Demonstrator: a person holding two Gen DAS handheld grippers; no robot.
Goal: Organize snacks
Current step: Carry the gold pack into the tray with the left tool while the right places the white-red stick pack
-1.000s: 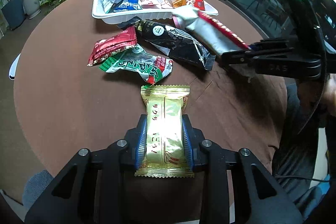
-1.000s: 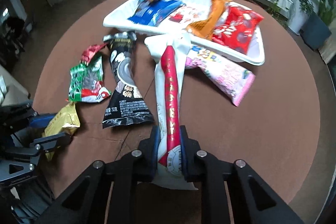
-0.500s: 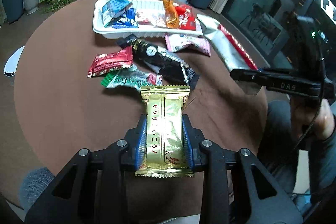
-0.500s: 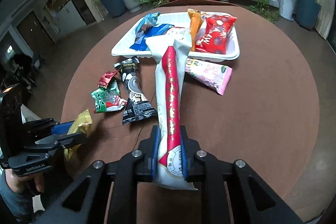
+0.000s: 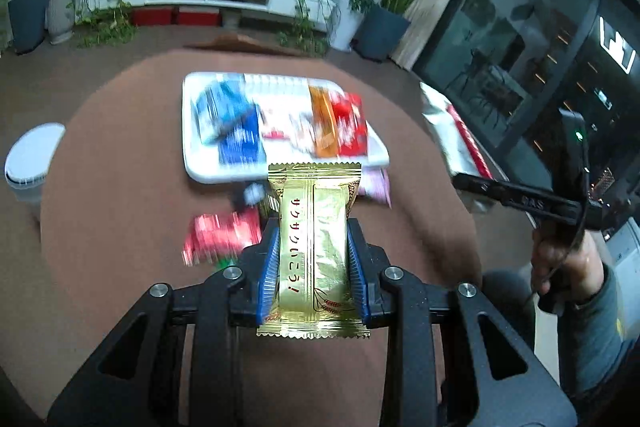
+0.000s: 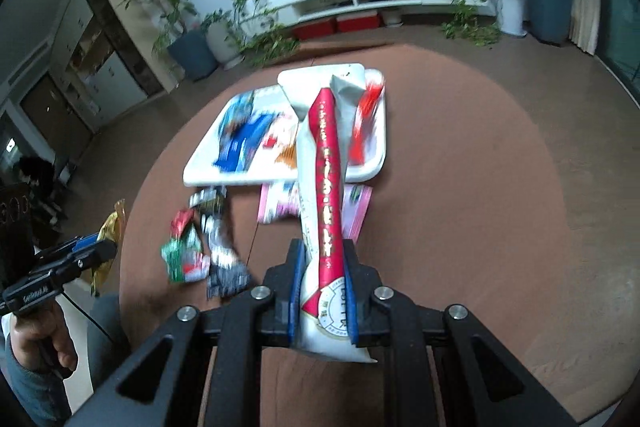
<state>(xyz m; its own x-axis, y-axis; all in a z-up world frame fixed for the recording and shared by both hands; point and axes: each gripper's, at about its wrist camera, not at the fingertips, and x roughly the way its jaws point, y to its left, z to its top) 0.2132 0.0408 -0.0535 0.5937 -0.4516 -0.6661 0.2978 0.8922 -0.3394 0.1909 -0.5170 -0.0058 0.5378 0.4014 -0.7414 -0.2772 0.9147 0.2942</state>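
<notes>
Loose packets, a red one (image 5: 222, 233) and a pink one (image 6: 354, 213) among them, lie on the brown surface (image 5: 120, 187) before the white tray (image 5: 190, 147), which holds blue (image 5: 234, 123), orange (image 5: 322, 119) and red packets. The left gripper (image 5: 313, 259) pinches a gold snack packet (image 5: 314, 251) above the surface. The right gripper (image 6: 322, 291) is pressed on a long white-and-red packet (image 6: 328, 187).

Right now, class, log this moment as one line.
left hand-held gripper: shut on gold packet | right hand-held gripper: shut on white-red packet | white tray: part-filled
</notes>
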